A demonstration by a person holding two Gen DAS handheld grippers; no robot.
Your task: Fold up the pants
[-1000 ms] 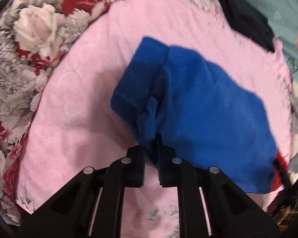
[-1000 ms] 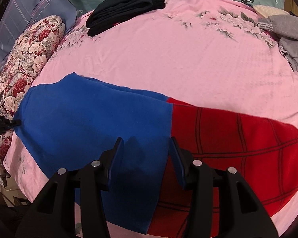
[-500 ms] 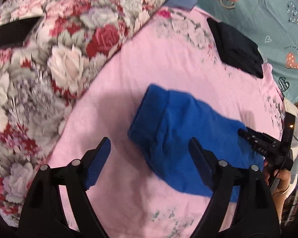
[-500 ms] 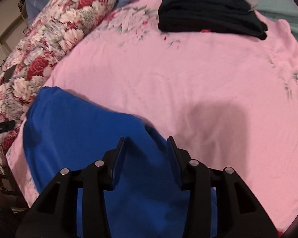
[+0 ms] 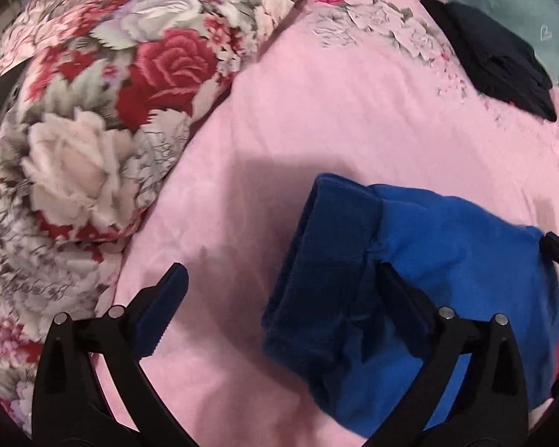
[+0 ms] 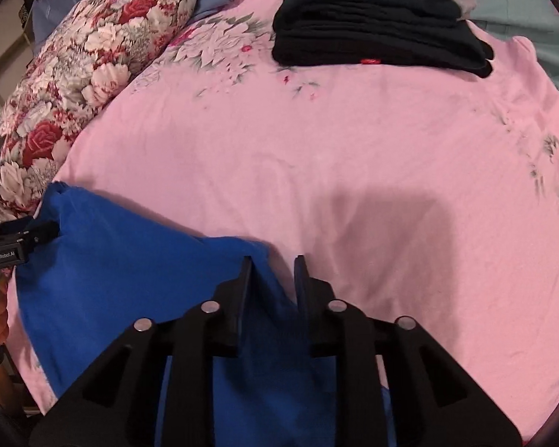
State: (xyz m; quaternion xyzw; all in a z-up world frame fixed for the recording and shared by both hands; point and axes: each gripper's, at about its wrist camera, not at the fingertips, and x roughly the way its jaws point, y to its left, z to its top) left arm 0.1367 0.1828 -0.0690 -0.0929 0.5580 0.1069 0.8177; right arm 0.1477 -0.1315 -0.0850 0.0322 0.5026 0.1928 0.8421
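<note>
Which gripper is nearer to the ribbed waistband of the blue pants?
Left. The left gripper, jaws open, sits right at the ribbed waistband. The right gripper is at the blue pants' opposite edge.
</note>
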